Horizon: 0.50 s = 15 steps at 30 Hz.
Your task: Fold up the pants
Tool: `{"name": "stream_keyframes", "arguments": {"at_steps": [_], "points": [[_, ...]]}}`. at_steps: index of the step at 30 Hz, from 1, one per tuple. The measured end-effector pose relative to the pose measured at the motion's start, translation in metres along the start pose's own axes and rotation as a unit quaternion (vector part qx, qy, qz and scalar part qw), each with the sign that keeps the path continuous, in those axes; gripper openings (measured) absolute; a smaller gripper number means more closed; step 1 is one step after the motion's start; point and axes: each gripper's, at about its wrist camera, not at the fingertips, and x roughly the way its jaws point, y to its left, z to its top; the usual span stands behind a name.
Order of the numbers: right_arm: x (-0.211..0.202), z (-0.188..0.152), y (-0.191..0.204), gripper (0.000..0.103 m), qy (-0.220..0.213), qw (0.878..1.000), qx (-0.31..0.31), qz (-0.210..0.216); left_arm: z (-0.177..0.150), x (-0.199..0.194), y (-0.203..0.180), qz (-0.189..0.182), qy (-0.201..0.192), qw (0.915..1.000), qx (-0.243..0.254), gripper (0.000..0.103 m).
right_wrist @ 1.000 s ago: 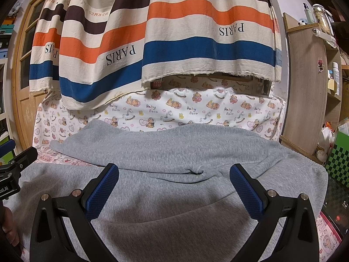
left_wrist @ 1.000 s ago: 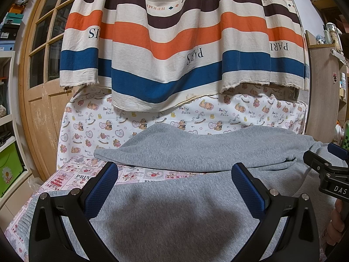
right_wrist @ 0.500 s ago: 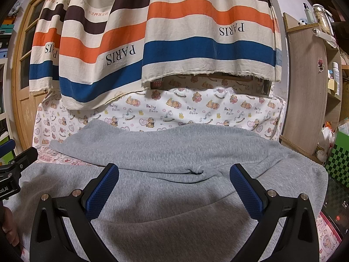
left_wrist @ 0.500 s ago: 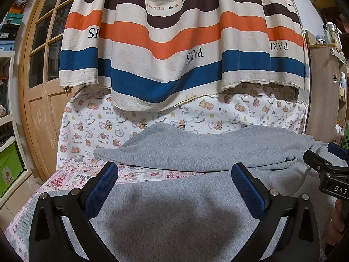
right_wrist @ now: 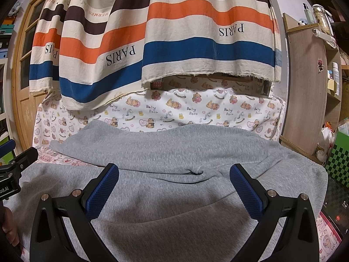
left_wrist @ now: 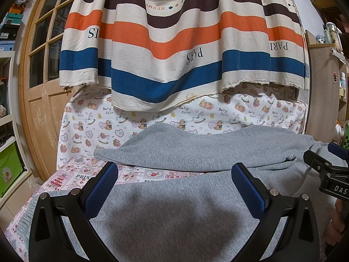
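Grey sweatpants [left_wrist: 174, 207] lie spread on a bed with a patterned sheet [left_wrist: 139, 174]; one leg lies across the far side [left_wrist: 196, 150], the other near me. The pants also fill the right wrist view [right_wrist: 174, 187], with a crease at the crotch [right_wrist: 197, 172] and the waistband at the right [right_wrist: 314, 174]. My left gripper [left_wrist: 174, 185] is open and empty, hovering over the near leg. My right gripper [right_wrist: 174, 185] is open and empty over the middle of the pants. Each gripper shows at the edge of the other's view.
A striped curtain [left_wrist: 174, 54] hangs over the bed's far side above a bear-print cloth [left_wrist: 152, 118]. A wooden door [left_wrist: 41, 87] stands at the left, a wooden cabinet [right_wrist: 305, 87] at the right. A phone [right_wrist: 336, 205] lies at the bed's right edge.
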Motion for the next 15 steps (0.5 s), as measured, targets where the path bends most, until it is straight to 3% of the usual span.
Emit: {"name": "stream_keyframes", "arguments": {"at_steps": [15], "points": [[0.0002, -0.0010, -0.0002, 0.102, 0.000, 1.000, 0.000, 0.000, 0.0000, -0.0002, 0.0005, 0.003, 0.000, 1.0000, -0.002, 0.103]]}}
